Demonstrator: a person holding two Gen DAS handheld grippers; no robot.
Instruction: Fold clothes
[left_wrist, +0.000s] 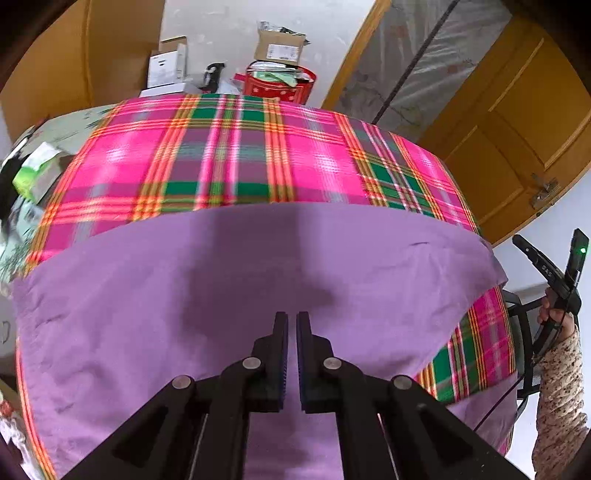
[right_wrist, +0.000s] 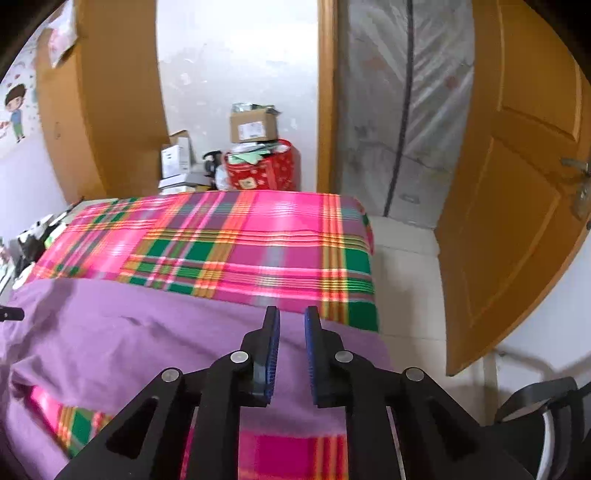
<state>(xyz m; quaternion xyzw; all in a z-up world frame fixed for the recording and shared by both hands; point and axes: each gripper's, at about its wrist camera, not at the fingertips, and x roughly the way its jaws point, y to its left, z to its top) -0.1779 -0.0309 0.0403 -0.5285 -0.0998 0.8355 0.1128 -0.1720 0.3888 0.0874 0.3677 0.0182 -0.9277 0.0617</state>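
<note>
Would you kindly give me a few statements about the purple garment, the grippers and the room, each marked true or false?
1. The purple garment lies on a plaid cloth. True.
2. The left gripper clamps the garment. False: nothing sits between its slightly parted jaws.
3. The right gripper is empty. True.
4. The cardboard box sits on the floor. False: it rests on the red bag.
5. The wooden door is closed. False: it stands open.

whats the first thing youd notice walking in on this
The loud pink-and-green plaid cover on the table, filling the middle of both views. Next, the plain purple cloth spread over its near half. Beyond the table's far edge sits a red bag with a cardboard box on top.
</note>
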